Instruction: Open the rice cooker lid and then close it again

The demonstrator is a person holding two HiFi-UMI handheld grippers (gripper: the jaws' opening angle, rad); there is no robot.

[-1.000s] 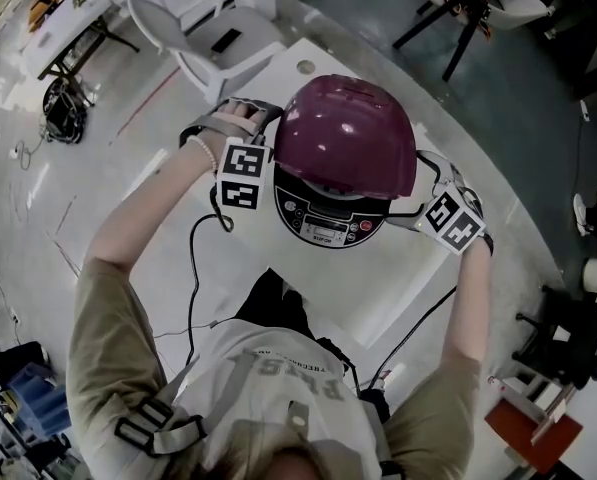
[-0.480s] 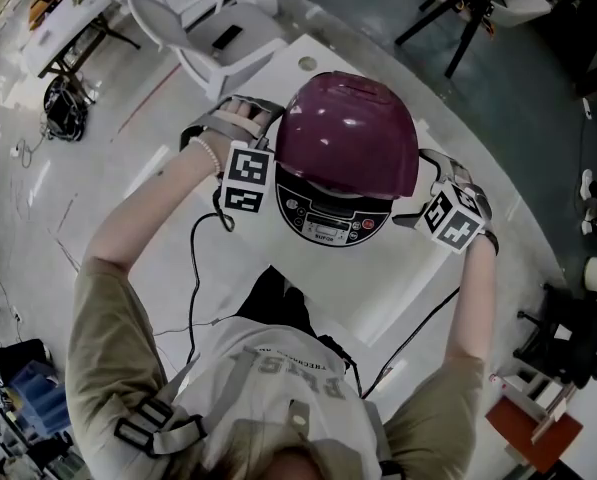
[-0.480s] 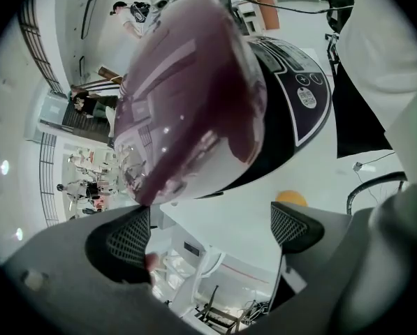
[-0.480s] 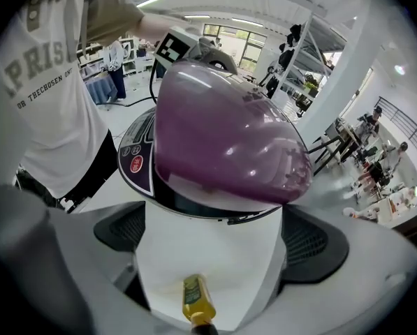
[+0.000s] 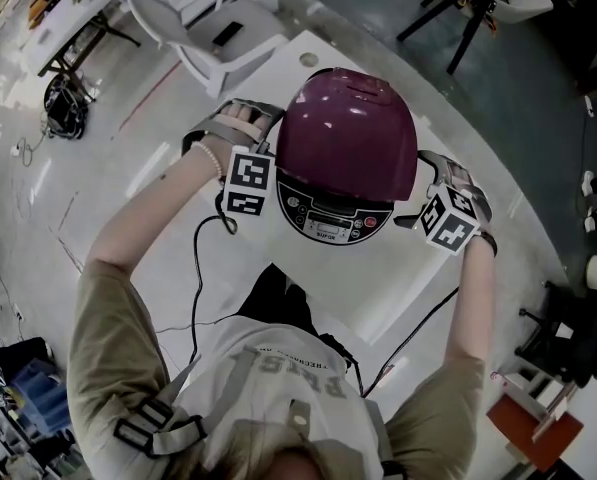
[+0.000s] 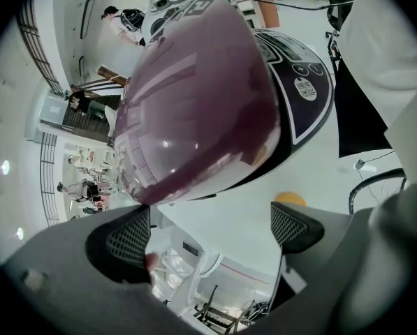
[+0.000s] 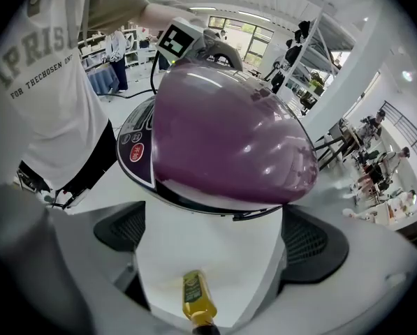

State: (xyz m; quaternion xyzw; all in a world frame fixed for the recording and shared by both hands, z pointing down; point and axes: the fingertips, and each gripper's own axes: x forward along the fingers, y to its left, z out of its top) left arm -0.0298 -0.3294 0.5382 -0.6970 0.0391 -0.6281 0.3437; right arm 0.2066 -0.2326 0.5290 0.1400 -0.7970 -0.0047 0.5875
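Lid (image 5: 346,133) looks down on the cooker (image 5: 328,223), just above and ahead of the wide-spread, empty fingers of left gripper (image 6: 211,232) and right gripper (image 7: 211,237), both equally near.

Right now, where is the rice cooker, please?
In the head view, the cooker stands on the white table, between the left tongs and right tongs.
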